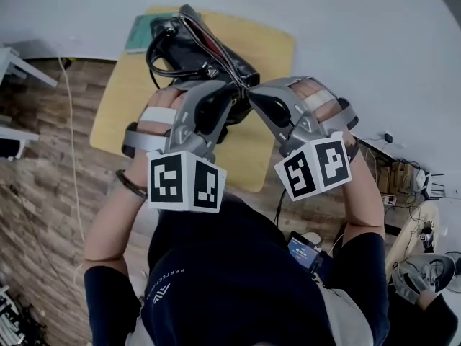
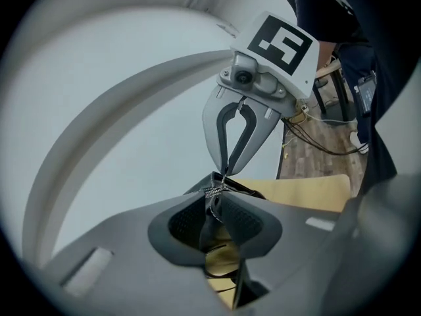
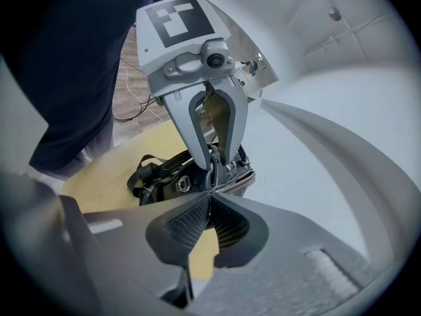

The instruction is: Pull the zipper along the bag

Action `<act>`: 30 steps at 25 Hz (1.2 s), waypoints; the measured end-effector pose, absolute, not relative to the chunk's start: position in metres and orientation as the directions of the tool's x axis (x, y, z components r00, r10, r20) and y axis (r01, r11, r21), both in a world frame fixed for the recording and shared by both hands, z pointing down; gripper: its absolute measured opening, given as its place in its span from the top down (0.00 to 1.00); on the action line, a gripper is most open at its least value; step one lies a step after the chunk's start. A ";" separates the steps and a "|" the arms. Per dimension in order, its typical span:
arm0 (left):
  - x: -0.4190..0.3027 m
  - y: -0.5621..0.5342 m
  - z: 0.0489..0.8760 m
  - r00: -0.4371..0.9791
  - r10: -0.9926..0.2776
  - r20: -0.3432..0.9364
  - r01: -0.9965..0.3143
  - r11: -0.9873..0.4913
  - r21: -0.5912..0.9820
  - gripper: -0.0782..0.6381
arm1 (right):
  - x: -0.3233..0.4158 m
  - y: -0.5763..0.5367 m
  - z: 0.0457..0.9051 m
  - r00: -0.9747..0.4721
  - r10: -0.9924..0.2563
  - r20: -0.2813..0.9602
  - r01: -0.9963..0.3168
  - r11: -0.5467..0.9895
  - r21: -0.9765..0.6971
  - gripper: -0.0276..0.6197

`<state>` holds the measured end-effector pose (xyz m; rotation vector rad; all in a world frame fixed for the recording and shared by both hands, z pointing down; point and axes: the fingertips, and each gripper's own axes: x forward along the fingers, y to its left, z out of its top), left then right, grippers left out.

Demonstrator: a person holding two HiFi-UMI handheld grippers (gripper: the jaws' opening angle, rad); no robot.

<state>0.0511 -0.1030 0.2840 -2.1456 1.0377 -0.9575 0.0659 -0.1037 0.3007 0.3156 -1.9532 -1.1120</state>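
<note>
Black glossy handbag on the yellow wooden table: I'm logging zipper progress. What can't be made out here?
Zipper pull: no view shows it; the right gripper, shut on the black glossy handbag, covers that spot.
Bag's near end: head view, behind both grippers; the left gripper grips it.
How far the zipper is closed: head view, too small; left gripper view shows only few silver teeth.
Green flat thing under the bag: head view, mostly covered.
</note>
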 end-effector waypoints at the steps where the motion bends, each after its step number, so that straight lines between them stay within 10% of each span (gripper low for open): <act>1: 0.052 -0.102 0.285 0.452 -0.821 0.348 -0.425 -0.542 -0.725 0.78 | 0.066 -0.103 0.301 -0.611 -0.568 0.551 0.189 0.571 0.799 0.94; 30: 0.051 -0.091 0.283 0.645 -0.702 0.302 -0.473 -0.678 -0.563 0.86 | 0.051 -0.112 0.288 -0.633 -0.543 0.552 0.309 0.476 0.823 0.94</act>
